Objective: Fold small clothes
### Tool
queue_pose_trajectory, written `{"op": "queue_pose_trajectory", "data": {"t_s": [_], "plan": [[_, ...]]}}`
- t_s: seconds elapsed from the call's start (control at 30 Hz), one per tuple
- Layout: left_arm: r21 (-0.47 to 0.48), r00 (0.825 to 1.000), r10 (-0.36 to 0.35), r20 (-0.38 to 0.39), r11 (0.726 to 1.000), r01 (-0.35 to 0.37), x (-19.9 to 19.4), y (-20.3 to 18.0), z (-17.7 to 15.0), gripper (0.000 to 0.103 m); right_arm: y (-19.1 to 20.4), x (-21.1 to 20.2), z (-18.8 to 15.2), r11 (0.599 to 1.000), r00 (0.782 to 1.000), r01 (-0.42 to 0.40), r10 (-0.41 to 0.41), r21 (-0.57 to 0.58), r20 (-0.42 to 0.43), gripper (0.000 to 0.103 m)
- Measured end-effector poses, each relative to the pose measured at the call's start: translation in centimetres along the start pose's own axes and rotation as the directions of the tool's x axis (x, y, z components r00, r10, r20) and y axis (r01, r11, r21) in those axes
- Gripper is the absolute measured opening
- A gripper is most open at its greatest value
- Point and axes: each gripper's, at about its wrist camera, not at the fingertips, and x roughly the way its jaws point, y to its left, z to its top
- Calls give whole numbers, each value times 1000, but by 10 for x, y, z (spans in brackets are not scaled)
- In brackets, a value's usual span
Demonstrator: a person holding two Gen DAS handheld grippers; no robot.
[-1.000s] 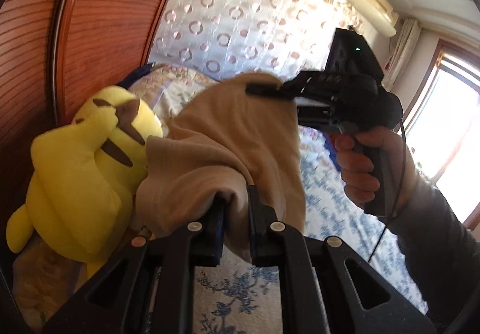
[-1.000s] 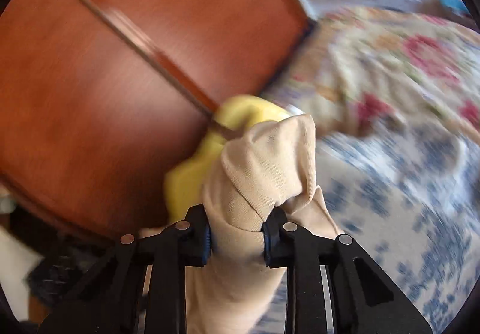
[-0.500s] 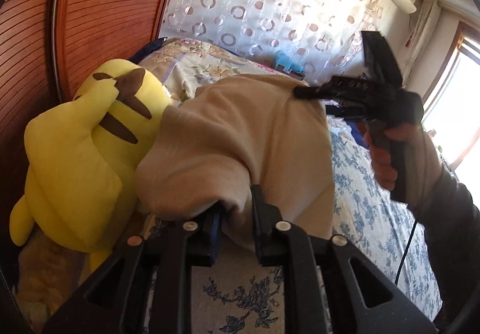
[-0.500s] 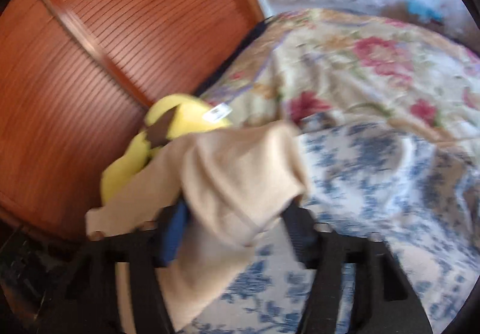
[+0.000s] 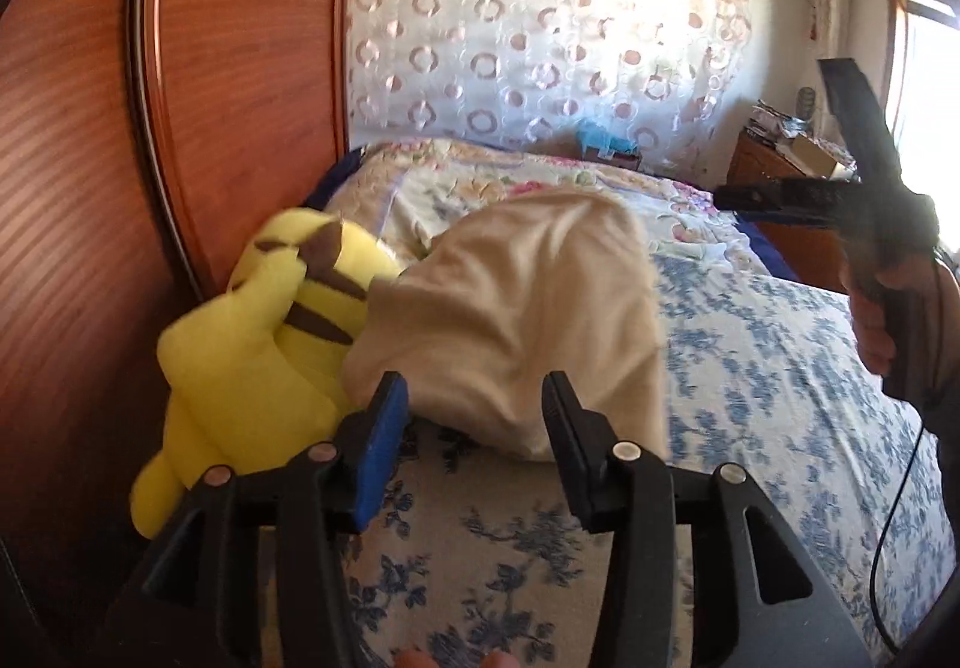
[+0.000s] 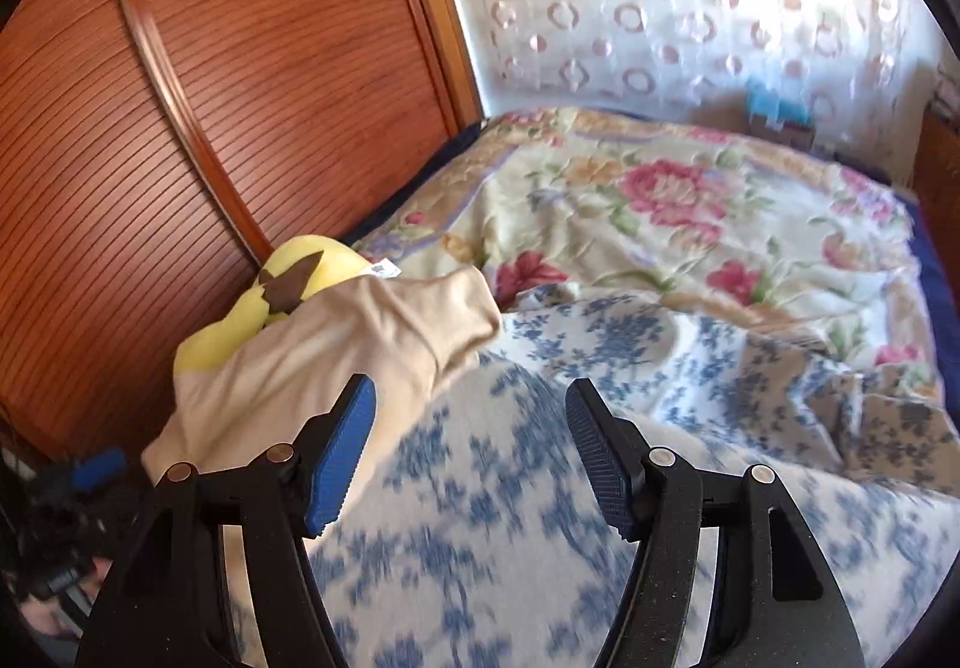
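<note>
A folded beige garment (image 5: 516, 320) lies on the bed, leaning against a yellow plush toy (image 5: 252, 350). It also shows in the right wrist view (image 6: 336, 362). My left gripper (image 5: 474, 440) is open and empty, its jaws just in front of the garment's near edge. My right gripper (image 6: 471, 458) is open and empty, to the right of the garment and above the sheet. In the left wrist view the right gripper (image 5: 774, 200) is held up at the far right by a hand.
A blue-flowered sheet (image 5: 780, 380) covers the near bed and a pink-flowered quilt (image 6: 660, 212) the far part. A wooden headboard (image 6: 240, 68) runs along the left. A patterned curtain (image 5: 540, 38) hangs behind. A wooden nightstand (image 5: 774, 170) stands at the far right.
Both grippers have opened and let go of the beige garment. It now rests on the bed against the plush toy. Both grippers have drawn back from it.
</note>
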Motion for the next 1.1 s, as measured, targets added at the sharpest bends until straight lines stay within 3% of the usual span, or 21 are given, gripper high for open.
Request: {"op": "queue_pose_trajectory", "data": {"t_s": [0.17,0.3,0.4,0.6,0.67,0.83,1.1], "plan": [[34,998,-41,43,999,39,-25,-29,5,49,12,-69,-40,998,996,45,-41,-39,80,69],[70,995,-49,85,997,43,-46,-60,8,49,19,-129,-76,996,984,85,-77,-41,161,80],[86,990,-99,101,992,90,-62,-83,9,49,21,-168,-98,993,971,112,-104,-23,215,87],[124,980,-146,136,984,129,-94,-122,10,49,26,-244,-137,974,925,221,-223,42,309,90],[138,977,-156,149,981,136,-107,-133,10,49,28,-269,-153,959,898,276,-283,72,336,90],[156,974,-160,160,978,135,-129,-148,5,49,28,-305,-177,934,858,334,-357,126,368,90],[168,970,-166,176,976,136,-144,-154,4,50,25,-324,-191,923,837,351,-384,156,389,90]]}}
